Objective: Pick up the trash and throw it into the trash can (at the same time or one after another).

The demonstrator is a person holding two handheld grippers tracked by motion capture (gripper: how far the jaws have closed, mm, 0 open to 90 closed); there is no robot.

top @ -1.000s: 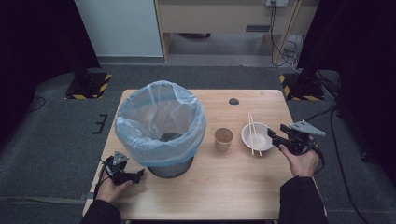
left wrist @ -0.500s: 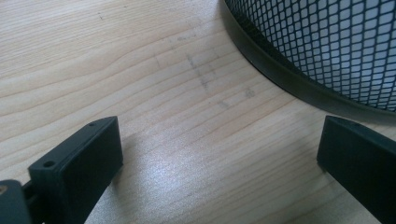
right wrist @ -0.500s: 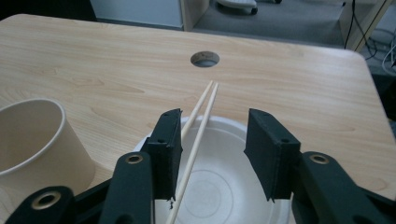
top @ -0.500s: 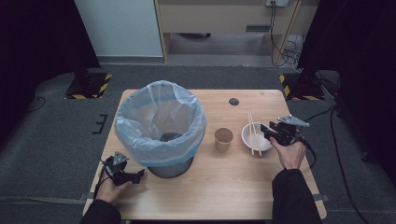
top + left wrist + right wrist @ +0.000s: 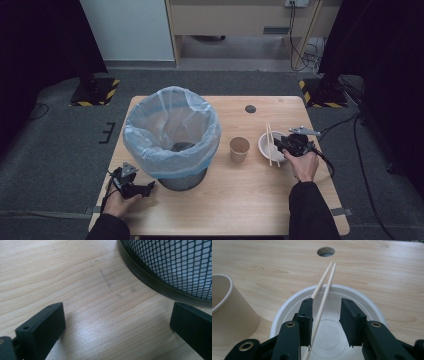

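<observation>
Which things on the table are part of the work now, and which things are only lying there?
In use:
- chopsticks, lying across the white bowl; one stick is between the closing jaws of the right gripper, the other passes behind a jaw.

Only lying there:
- paper cup
- bin with blue bag
- left gripper, jaws open, resting beside the bin

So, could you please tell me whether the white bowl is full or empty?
Empty: the white bowl's inside is bare, and the chopsticks merely lie across its rim.

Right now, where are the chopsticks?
In the high view, the chopsticks lie across the white bowl, right of the paper cup, between the right gripper's jaws.
</observation>
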